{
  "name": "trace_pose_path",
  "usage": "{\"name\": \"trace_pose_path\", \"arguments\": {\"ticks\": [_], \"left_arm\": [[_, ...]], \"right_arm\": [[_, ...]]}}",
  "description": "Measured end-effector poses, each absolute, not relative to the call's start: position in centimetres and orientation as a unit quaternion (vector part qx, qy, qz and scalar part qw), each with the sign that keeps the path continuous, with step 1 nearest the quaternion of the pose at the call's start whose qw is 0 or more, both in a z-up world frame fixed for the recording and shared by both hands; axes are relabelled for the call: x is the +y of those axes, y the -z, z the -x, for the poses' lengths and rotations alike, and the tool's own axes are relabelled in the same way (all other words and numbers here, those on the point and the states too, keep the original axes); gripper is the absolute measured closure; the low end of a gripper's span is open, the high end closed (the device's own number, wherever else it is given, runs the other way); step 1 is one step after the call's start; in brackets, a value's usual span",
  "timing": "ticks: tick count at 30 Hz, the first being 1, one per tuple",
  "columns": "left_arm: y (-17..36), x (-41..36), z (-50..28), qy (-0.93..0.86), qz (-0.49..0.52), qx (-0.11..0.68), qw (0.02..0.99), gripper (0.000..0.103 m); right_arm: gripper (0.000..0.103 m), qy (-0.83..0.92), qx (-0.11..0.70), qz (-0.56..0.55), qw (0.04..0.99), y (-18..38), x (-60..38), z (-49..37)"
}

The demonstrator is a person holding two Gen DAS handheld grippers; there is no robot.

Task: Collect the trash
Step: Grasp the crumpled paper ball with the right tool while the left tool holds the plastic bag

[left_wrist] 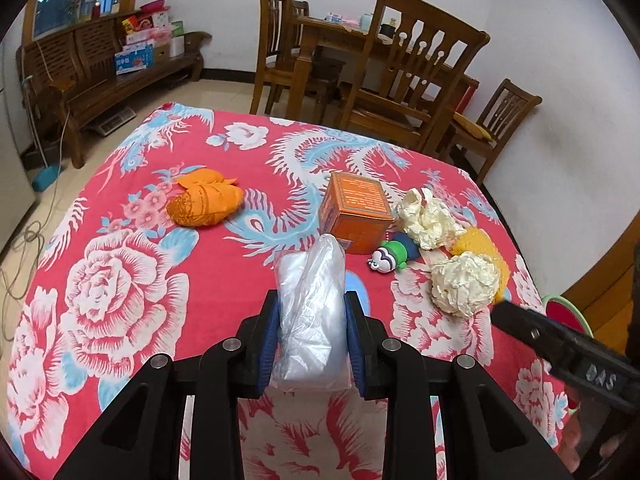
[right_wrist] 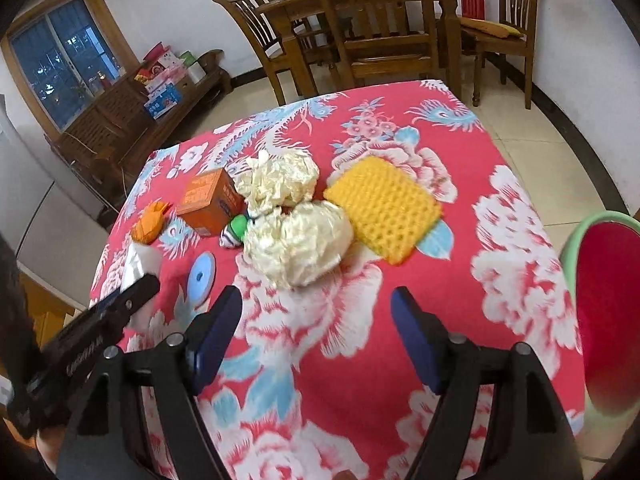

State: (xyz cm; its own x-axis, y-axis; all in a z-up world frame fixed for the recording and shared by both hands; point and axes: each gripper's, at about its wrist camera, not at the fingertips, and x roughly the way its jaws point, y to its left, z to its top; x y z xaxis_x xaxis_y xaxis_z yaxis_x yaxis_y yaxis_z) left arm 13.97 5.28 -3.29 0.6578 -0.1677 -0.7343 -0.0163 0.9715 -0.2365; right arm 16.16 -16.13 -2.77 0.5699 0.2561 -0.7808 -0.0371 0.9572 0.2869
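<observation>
My left gripper (left_wrist: pixel 312 300) is shut on a crumpled clear plastic bag (left_wrist: pixel 310 340), held above the flowered red tablecloth (left_wrist: pixel 120 280). In the right wrist view my right gripper (right_wrist: pixel 316 296) stands open with nothing between its blue pads. It hovers just short of a crumpled cream paper ball (right_wrist: pixel 298 244), which shows in the left view as the paper ball (left_wrist: pixel 464 284). A second paper wad (right_wrist: pixel 280 180) lies behind it, beside a yellow foam net (right_wrist: pixel 384 208). A red bin with a green rim (right_wrist: pixel 612 320) stands off the table's right edge.
An orange box (right_wrist: pixel 210 202), a green and white toy (right_wrist: pixel 236 232), a blue ring (right_wrist: pixel 202 276) and an orange cloth bundle (left_wrist: pixel 204 202) lie on the table. Wooden chairs and a dining table (left_wrist: pixel 340 36) stand behind it, with a bench (left_wrist: pixel 100 64) at the left wall.
</observation>
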Motion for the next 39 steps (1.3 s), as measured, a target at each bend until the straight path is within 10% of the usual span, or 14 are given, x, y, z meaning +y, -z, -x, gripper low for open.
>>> {"name": "trace_pose_path", "arguments": {"ticks": [39], "left_arm": [[3.0,4.2,-13.2,0.057,0.115,0.413,0.902,0.072]], "right_arm": [[0.045,-0.101,0.422,-0.135,0.891,1.8,-15.6,-16.0]]}}
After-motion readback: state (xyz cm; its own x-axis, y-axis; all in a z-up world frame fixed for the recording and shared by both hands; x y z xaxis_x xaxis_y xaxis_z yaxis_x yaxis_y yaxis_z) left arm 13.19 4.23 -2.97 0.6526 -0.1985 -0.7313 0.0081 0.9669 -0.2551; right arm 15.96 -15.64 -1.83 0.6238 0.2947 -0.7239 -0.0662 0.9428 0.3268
